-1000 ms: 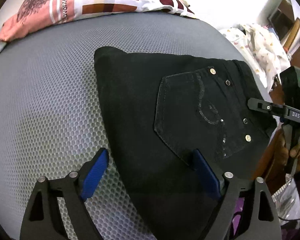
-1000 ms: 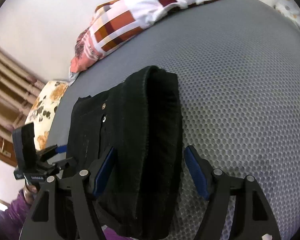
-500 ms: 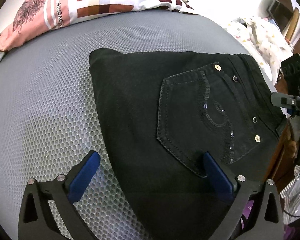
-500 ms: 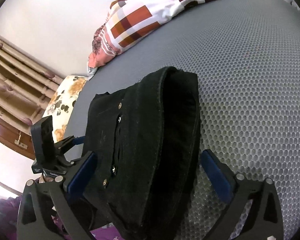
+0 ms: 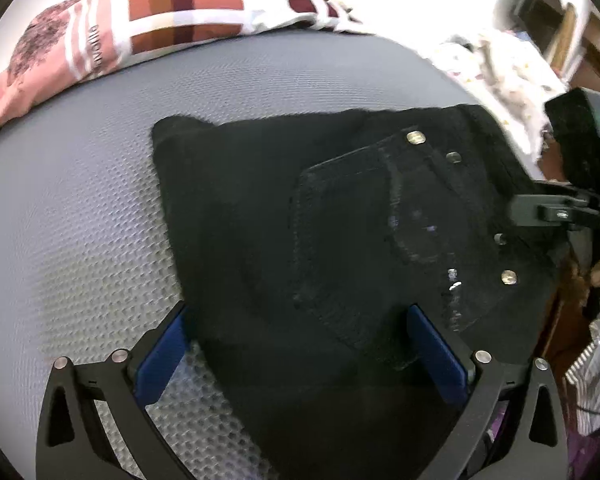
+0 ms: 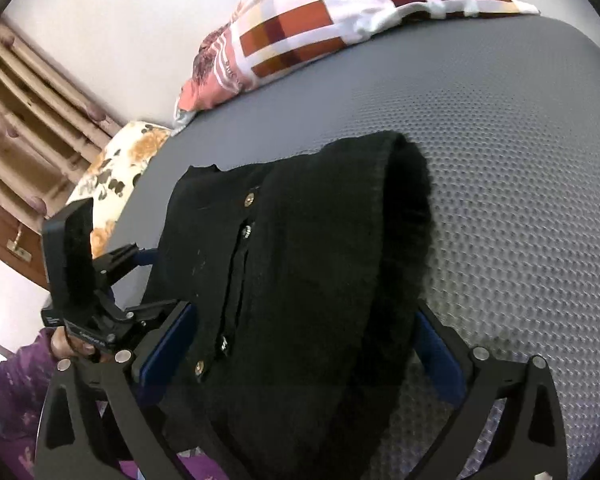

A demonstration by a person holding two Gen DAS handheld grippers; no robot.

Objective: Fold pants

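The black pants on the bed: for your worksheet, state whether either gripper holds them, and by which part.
Neither holds the black pants. The left gripper and right gripper are both open, fingers straddling the near edges of the folded bundle on the grey mattress.

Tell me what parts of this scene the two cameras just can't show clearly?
- Left view: the near end of the black pants runs off the bottom edge, behind the gripper frame.
- Left view: the pocket stitching is blurred by motion.
- Right view: the mattress under the pants is hidden by the thick fold.
- Right view: the person is cut off at the edge.
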